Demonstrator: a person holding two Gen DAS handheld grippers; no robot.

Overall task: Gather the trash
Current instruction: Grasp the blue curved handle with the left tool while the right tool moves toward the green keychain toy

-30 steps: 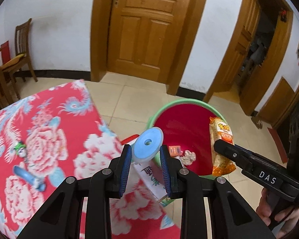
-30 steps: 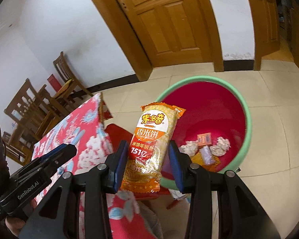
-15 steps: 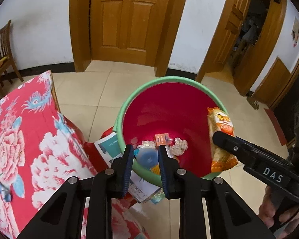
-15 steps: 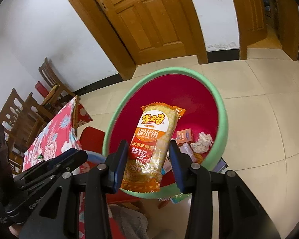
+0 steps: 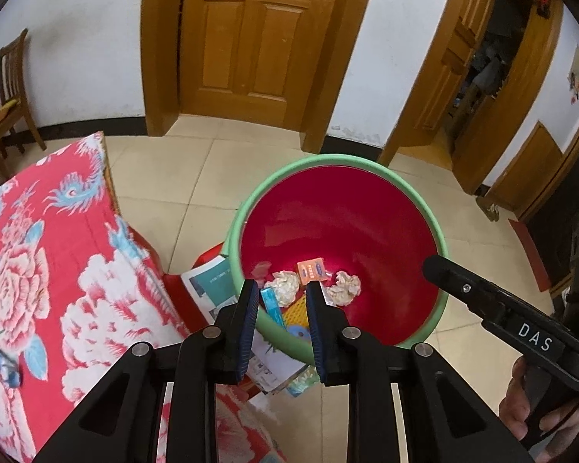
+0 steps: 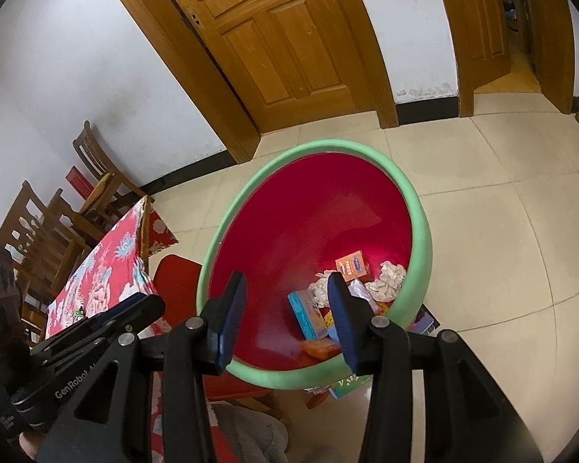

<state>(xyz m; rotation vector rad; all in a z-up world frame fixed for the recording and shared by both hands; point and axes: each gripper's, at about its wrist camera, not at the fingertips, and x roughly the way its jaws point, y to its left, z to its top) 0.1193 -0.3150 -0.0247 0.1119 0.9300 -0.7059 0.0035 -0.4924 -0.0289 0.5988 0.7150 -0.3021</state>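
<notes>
Trash (image 5: pixel 341 287) lies at the bottom of the green-rimmed red bin (image 5: pixel 328 162) beside the desk (image 5: pixel 38 254). Left gripper (image 5: pixel 281 301) and right gripper (image 6: pixel 285 297) both hover above it, jaws parted, gripping nothing.

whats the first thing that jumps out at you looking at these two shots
The big basin, green rim and glossy red inside, fills the middle of both views on the tiled floor, with crumpled tissues, a small orange packet and a blue box piled at its bottom. Both grippers, left gripper and right gripper, hang over it with nothing between their fingers. Left of the basin sits the red floral tablecloth.
</notes>
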